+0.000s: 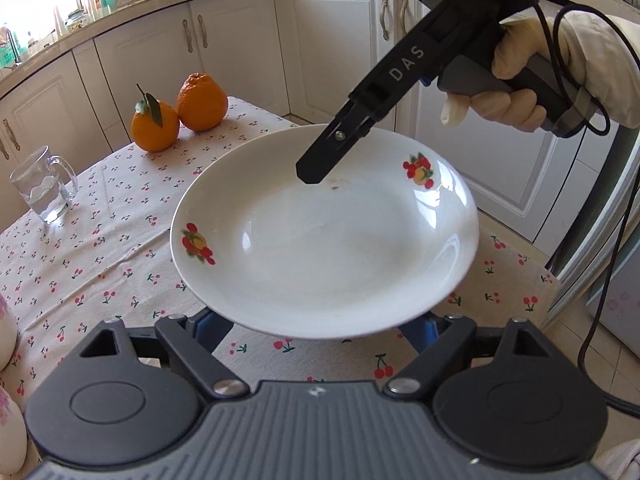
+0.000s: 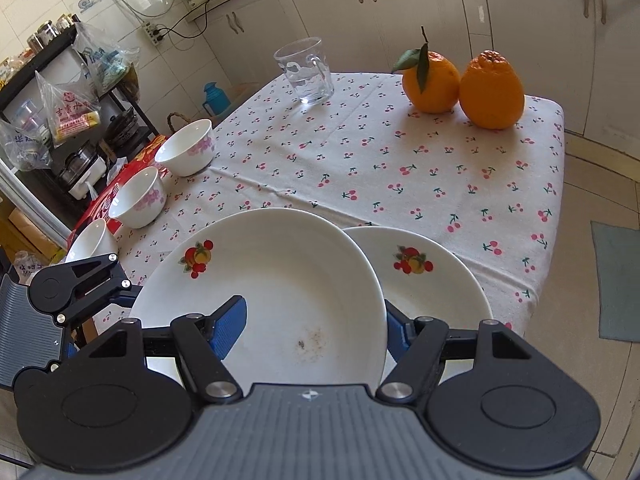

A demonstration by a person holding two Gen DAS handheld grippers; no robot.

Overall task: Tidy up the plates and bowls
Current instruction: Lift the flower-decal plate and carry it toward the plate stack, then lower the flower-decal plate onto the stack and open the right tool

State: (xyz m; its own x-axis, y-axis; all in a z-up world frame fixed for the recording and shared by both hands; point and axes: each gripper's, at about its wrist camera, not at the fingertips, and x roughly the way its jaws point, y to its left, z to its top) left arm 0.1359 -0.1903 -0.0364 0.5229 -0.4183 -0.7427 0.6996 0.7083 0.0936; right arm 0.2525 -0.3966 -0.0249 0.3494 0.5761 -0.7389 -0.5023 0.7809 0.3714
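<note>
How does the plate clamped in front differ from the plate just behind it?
The front plate is held tilted by the right gripper; the rear plate lies flat on the tablecloth. The front plate has brown specks; the rear plate's visible part looks clean. Both are white with fruit prints.

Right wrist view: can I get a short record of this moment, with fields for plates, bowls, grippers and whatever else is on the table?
held plate: tilted, dark specks inside, fruit print on rim
second plate: flat on the tablecloth, partly behind the held plate
right gripper: shut on the held plate's rim
left gripper: open, low beside the held plate
bowls: three in a row along the table's left edge, upright
other: glass mug, two oranges at the far end
</note>
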